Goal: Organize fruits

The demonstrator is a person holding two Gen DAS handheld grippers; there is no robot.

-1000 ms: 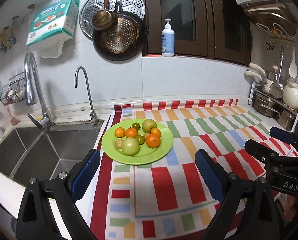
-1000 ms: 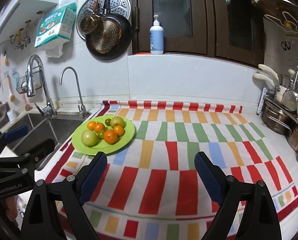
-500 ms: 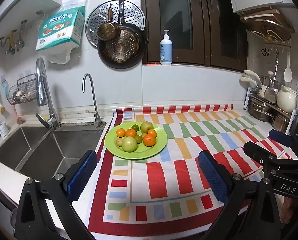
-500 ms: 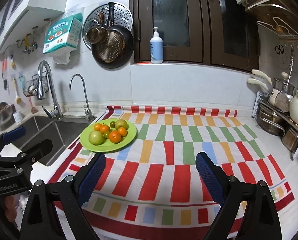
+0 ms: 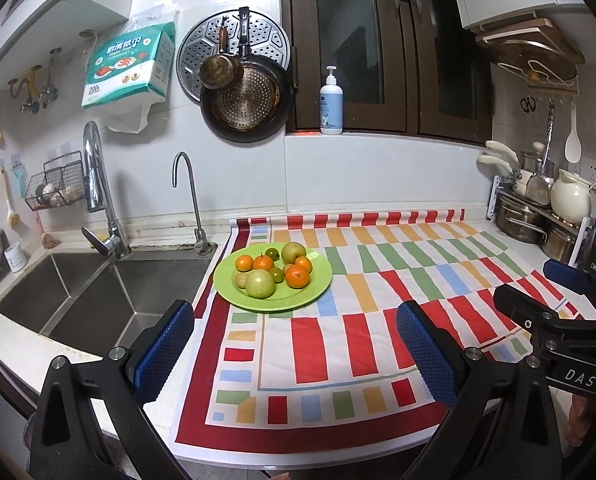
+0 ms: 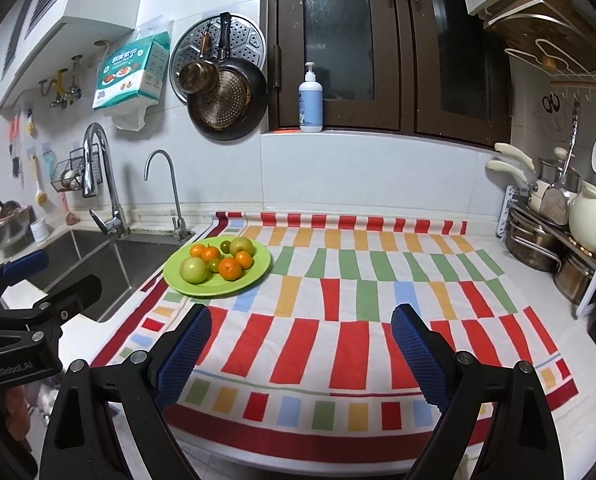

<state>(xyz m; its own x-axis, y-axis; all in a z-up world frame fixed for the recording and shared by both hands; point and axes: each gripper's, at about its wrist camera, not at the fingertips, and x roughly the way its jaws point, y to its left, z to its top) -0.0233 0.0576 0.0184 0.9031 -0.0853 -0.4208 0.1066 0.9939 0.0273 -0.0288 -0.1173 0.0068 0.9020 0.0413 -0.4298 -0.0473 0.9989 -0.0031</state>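
Fruit sits heaped on the green plate (image 5: 273, 298) at the sink-side corner of the striped cloth (image 5: 358, 336): oranges (image 5: 297, 276), two larger green fruits (image 5: 260, 284) and small green ones, all touching. Both the left gripper (image 5: 294, 344) and the right gripper (image 6: 298, 344) hang well back over the counter edge, fingers spread wide and holding nothing. Such a pile fits either a gathering already made or a sorting yet to come; which, I cannot tell.

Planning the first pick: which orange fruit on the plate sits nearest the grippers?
The biggest orange, at the plate's front right beside the large green fruit; the other three lie farther back.
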